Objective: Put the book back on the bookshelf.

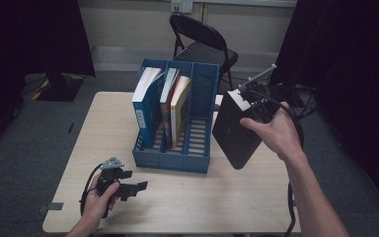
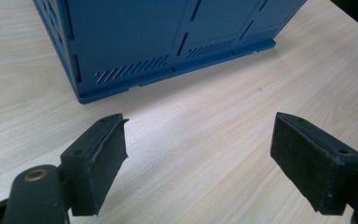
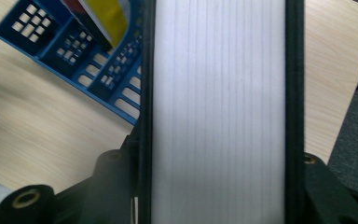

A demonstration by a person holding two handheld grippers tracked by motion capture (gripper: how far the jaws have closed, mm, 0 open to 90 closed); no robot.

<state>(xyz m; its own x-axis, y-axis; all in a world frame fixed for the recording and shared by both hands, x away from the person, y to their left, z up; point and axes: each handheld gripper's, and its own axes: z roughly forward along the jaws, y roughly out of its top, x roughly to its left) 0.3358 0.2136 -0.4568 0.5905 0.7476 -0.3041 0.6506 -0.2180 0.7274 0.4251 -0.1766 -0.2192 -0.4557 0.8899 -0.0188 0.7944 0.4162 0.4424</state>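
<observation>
Table [image 1: 192,197] wood, I read no writing | rack [image 1: 175,160] blue, centre, three books, labels too small to read | black book [image 1: 234,133] aloft at 3 o'clock of rack, clamped in right gripper [image 1: 246,96] | left gripper [image 1: 140,186] at 7 o'clock, jaws wide, empty

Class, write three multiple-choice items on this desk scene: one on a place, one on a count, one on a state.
1. Where is the black book?
A. in the right gripper, above the table
B. in the rack
C. on the chair

2. How many compartments has the blue file rack?
A. two
B. three
C. five

3. The left gripper is
A. clamped on a book
B. open, holding nothing
C. inside the rack

A: its fingers flank the book's page edge.
B: two dividers show.
B: bare tabletop lies between its fingers.
</observation>
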